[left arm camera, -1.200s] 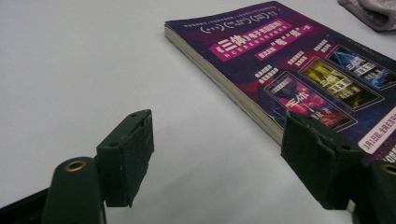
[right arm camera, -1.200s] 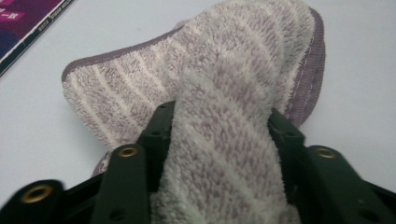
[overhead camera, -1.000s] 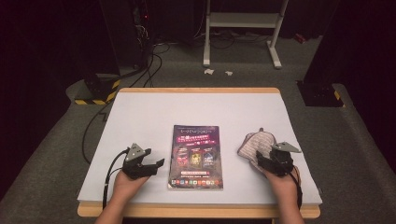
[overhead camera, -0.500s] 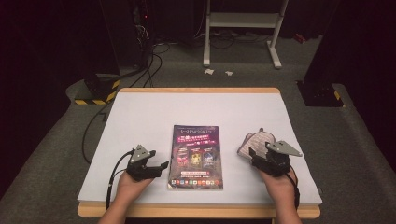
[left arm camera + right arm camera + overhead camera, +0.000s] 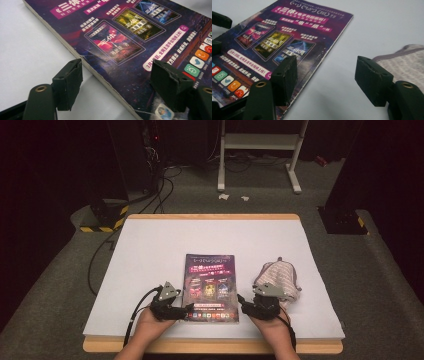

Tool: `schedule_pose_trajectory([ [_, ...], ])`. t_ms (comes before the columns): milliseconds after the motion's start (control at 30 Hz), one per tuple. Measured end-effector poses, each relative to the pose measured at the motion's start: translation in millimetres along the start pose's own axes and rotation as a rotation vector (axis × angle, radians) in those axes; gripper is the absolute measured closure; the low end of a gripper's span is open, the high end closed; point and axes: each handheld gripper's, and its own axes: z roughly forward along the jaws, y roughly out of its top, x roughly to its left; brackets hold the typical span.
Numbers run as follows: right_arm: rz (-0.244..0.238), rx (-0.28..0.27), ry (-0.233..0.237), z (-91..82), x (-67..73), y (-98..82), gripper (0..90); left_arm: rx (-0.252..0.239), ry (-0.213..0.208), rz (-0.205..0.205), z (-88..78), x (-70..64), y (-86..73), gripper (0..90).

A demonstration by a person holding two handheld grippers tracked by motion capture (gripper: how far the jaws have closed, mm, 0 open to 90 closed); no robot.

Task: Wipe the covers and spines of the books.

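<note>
The book (image 5: 210, 287) lies flat, cover up, on the white worktop (image 5: 150, 250), near the person's edge and about midway across. It looks like a thin paperback: light, a bit floppy, with a glossy cover that pads would likely slip on if they pressed from above. The page block shows as a pale edge along its long side in the left tool view (image 5: 82, 62), and that edge is the sensible place to take hold, one jaw under and one over, close to a near corner so the cover bends little.

The left tool (image 5: 181, 310) sits at the book's near left corner with its jaws apart; one jaw stands over the bare worktop, the other over the cover, the edge between them, and nothing is pinched. The right tool (image 5: 241, 301) is at the near right corner, jaws also spread and empty, one over the cover's margin and one over the worktop. Its jaws have just closed a little, with nothing gripped.

Just right of the right tool lies a striped cloth pouch (image 5: 277, 277), apart from the book.
</note>
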Motion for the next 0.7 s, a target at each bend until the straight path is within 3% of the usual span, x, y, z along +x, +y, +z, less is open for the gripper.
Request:
schedule_pose_trajectory([
  [433,-0.036,0.039,0.034,13.8,17.0,-3.3,33.5,0.016,-0.017,-0.01,1.7,-4.3,1.2,27.9],
  [700,-0.025,0.042,0.028,14.7,15.7,-5.1,34.5,0.02,-0.016,-0.007,1.9,-6.6,2.7,28.5],
])
